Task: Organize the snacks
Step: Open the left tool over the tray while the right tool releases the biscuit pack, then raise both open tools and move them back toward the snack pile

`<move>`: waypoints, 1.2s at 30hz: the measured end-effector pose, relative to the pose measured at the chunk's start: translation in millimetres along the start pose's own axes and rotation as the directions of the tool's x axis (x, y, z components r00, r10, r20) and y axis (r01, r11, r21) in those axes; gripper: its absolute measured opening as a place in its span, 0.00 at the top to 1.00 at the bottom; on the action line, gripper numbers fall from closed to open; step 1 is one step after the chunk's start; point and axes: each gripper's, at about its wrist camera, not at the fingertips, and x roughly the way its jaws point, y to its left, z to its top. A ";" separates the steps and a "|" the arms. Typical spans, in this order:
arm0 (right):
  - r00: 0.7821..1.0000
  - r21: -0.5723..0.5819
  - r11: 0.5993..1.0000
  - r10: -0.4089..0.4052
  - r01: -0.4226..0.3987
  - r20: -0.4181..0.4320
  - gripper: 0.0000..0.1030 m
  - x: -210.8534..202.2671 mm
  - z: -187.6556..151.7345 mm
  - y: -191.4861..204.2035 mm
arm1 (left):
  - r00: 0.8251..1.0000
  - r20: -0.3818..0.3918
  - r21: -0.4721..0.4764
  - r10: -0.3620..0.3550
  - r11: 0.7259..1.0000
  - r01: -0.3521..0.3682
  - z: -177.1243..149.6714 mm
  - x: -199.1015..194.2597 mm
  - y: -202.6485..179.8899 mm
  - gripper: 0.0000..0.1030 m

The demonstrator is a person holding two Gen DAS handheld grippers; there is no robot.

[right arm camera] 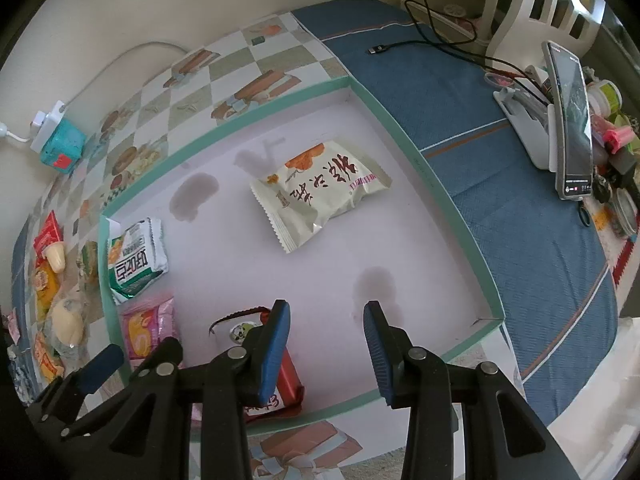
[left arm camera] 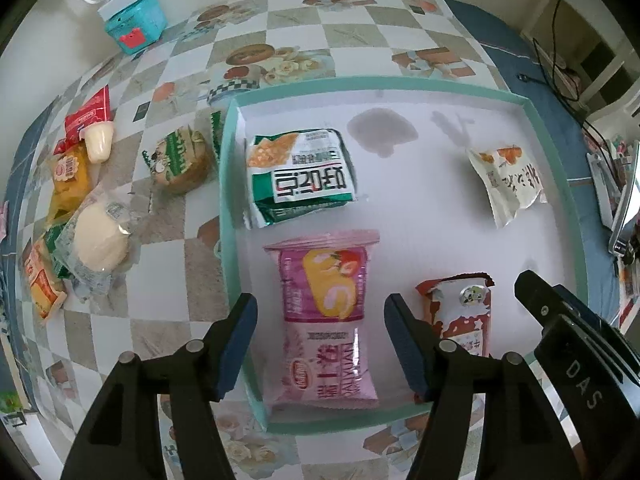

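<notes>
A shallow teal-rimmed tray point(left arm camera: 440, 82) with a white floor holds a green cracker pack point(left arm camera: 300, 174), a pink roll-cake pack point(left arm camera: 326, 316), a red-and-white pack point(left arm camera: 464, 312) and a cream pack point(left arm camera: 510, 182). My left gripper point(left arm camera: 320, 340) is open above the pink pack, empty. My right gripper point(right arm camera: 326, 344) is open and empty over the tray's point(right arm camera: 456, 216) near part, beside the red pack point(right arm camera: 280, 384). The cream pack point(right arm camera: 320, 192) lies ahead of it. Loose snacks lie left of the tray: a round green-wrapped bun point(left arm camera: 180, 160), a clear-wrapped bun point(left arm camera: 100, 240), a yellow pack point(left arm camera: 70, 178).
A teal box with a white power strip point(left arm camera: 134, 20) stands at the back left by the wall. A blue cloth point(right arm camera: 500, 152) covers the table to the right, with a black cable point(right arm camera: 436, 36), a phone on a stand point(right arm camera: 568, 120) and small jars.
</notes>
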 end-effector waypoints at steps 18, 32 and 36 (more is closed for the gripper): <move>0.999 -0.030 0.999 -0.039 0.038 -0.022 0.10 5.6 0.3 12.1 | 0.994 0.025 -0.221 0.106 0.970 -0.098 4.2 -9.0 64.4 0.07; 1.000 -0.042 0.999 -0.021 0.021 0.001 0.00 -1.1 -1.5 21.6 | 0.990 0.021 -0.276 0.138 0.953 -0.127 5.1 -16.6 94.6 0.07; 1.000 -0.054 0.998 -0.024 0.025 0.005 0.00 -2.7 -2.3 27.6 | 0.989 0.019 -0.280 0.145 0.951 -0.134 6.8 -21.4 104.8 0.07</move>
